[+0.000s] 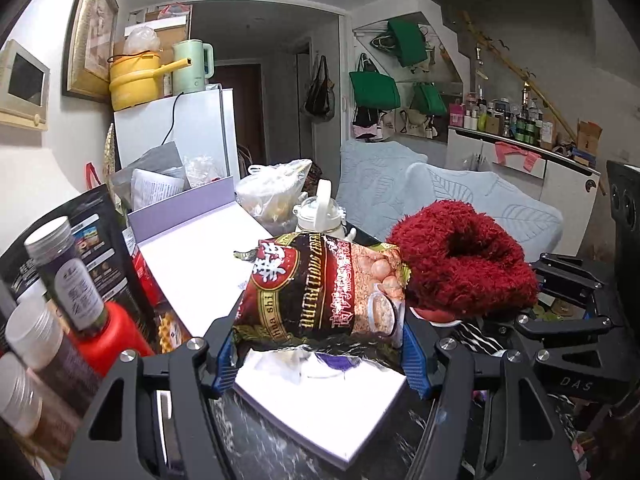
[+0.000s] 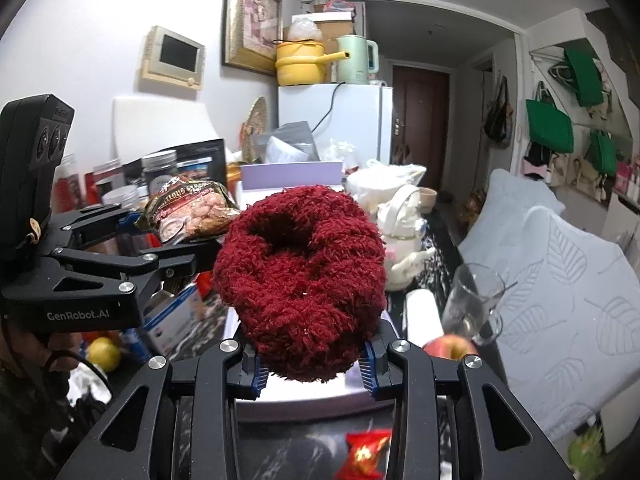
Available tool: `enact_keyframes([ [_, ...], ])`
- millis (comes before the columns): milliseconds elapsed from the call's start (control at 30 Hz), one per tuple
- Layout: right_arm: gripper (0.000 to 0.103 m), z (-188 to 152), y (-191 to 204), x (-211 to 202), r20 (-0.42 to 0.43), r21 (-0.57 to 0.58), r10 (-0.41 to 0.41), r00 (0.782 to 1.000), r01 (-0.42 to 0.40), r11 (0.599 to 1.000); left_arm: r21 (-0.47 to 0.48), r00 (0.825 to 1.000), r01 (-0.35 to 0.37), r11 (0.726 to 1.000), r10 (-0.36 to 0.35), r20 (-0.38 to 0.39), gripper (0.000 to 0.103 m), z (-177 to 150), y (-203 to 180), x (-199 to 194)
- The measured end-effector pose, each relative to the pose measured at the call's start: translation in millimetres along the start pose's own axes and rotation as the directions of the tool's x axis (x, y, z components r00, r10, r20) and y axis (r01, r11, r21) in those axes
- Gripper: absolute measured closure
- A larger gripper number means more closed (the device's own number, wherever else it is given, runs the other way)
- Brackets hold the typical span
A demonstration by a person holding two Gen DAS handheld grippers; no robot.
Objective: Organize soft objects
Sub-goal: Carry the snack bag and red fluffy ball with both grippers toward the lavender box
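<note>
My left gripper (image 1: 320,346) is shut on a dark red and black cereal bag (image 1: 320,284). Its blue pads (image 1: 414,356) press the bag's lower edge, and the bag hangs above a white box lid. To its right a red fluffy slipper (image 1: 460,260) sits in the other gripper. In the right wrist view my right gripper (image 2: 314,368) is shut on that red fluffy slipper (image 2: 304,280), which hides most of the tabletop behind it. The cereal bag (image 2: 188,208) shows at the left, held in the left gripper, level with the slipper.
A white lid and purple box (image 1: 192,264) lie below the bag. Bottles and jars (image 1: 68,272) crowd the left. A white teapot (image 2: 404,232), glass mug (image 2: 472,300), apple (image 2: 448,346), lemon (image 2: 104,354) and red snack packet (image 2: 364,452) sit on the dark table. A pale blue sofa (image 2: 560,272) is at the right.
</note>
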State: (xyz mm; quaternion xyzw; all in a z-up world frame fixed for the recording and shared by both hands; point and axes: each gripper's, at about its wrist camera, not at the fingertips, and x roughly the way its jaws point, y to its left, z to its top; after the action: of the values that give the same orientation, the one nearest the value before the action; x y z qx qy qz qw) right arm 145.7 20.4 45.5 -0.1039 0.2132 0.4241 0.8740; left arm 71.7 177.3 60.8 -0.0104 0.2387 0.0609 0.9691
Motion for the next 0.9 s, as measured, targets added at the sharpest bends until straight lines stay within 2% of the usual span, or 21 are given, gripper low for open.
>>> enact_keyframes([
  [367,0.068,23,-19,52,-0.024,0.005,-0.029,0.999,0.029,1.000,-0.084,0.999,-0.028,0.996,0.026,-0.024,0.038,16,22,58],
  [900,0.068,6,-31,122,-0.132,0.035,-0.015,0.991,0.019,0.999,-0.093,0.979,-0.103,0.990,0.084,-0.187,0.038,-12,42,129],
])
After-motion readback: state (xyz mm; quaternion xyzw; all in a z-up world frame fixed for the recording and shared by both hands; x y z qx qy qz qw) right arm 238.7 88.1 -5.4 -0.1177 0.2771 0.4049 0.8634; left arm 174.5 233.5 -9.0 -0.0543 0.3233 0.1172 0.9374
